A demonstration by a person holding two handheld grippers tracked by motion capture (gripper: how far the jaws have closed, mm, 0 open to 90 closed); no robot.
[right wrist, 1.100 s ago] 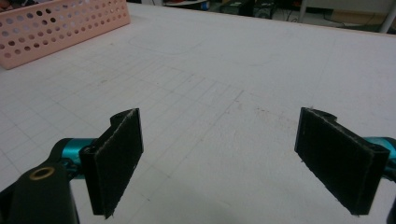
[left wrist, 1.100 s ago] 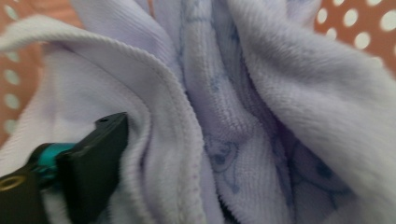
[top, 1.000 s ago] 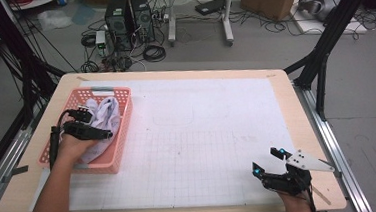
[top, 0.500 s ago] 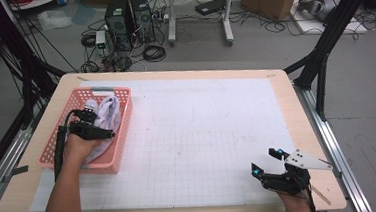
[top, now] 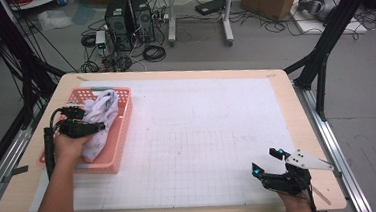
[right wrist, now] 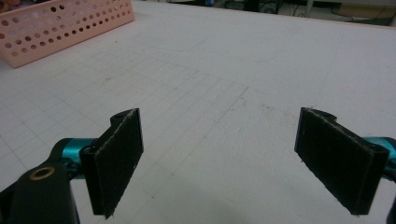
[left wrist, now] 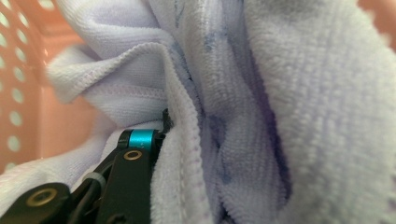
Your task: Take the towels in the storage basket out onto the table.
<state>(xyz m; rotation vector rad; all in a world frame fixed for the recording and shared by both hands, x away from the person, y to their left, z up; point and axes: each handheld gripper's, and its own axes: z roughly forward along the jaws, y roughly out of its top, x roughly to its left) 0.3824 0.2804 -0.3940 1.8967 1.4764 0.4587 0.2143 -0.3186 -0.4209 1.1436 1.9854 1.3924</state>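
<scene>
- Pink perforated plastic basket: stands at the left edge of the pale wooden table, on the white gridded mat.
- Crumpled white terry towel with faint blue marks: lies in the basket, partly raised above its rim.
- Left gripper: over the basket; jaws have just been closing and are clamped on a fold of the towel.
- Right gripper: near the table's front right corner, jaws spread wide, nothing between them.

Towel: pale lavender terry cloth with faint blue markings and a stitched hem, crumpled into a bunched heap, partly lifted and draping over the pink perforated basket at the worktop's left.
</scene>
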